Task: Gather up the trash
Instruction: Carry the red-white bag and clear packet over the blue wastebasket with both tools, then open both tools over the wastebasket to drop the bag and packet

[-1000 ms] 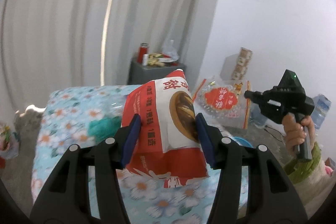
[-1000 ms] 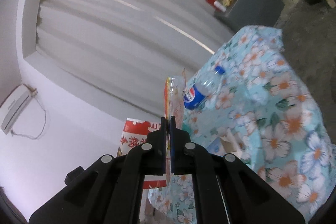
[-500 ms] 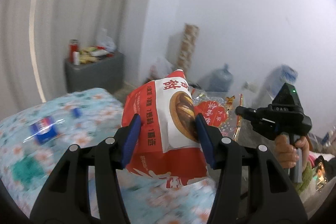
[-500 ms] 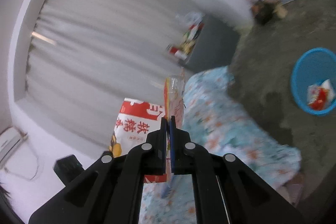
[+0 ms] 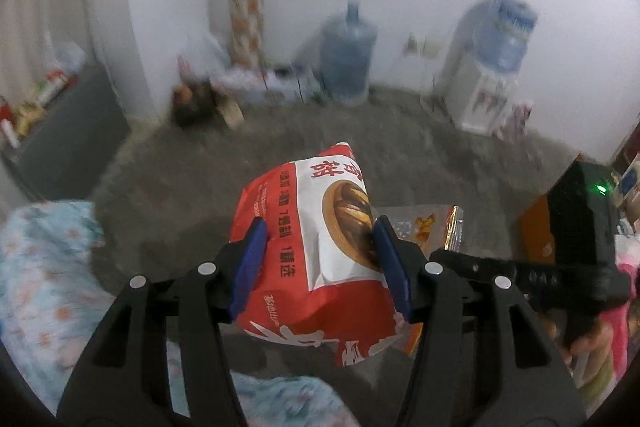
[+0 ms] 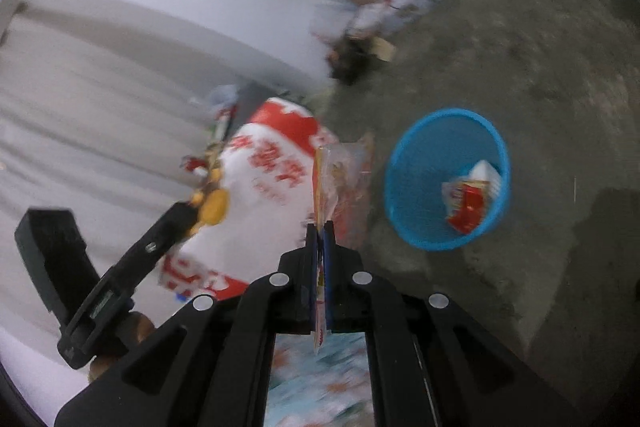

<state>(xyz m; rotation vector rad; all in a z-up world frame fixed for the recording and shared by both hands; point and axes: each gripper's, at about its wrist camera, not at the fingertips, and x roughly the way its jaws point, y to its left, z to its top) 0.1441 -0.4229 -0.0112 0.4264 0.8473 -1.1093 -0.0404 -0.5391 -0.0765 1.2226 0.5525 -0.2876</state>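
The left gripper (image 5: 320,259) points steeply down over the grey floor (image 5: 192,187), its blue pads (image 5: 249,263) pressing on either side of a red-and-white snack bag (image 5: 316,255). The bag is puffy and held around its middle; its long axis runs along the gripper's fingers, with the crimped top end pointing away from the camera toward the floor and the other end hanging back between the black arms. The printed side with the round food picture faces up to the camera. In the right wrist view the same bag (image 6: 260,187) appears tilted, held up in the air by the left gripper's black body (image 6: 132,267), with fingers of the person's hand (image 6: 132,331) showing under its handle.

The right gripper (image 6: 320,239) also angles downward, its jaws clamped tight on a thin, flat wrapper (image 6: 344,179). The wrapper stands edge-on between the pads, its long axis running straight out from the fingertips, its far end near the snack bag. In the left wrist view the wrapper (image 5: 432,227) sticks out just behind the bag's right side, with the right gripper's black body (image 5: 576,239) beside it.

A blue bin (image 6: 412,163) sits on the floor just to the right of the wrapper in the right wrist view, with a red-and-white packet (image 6: 468,199) inside. A floral cloth (image 5: 44,275) shows at the lower left. Two water jugs (image 5: 348,51) stand by the white wall, blurred.
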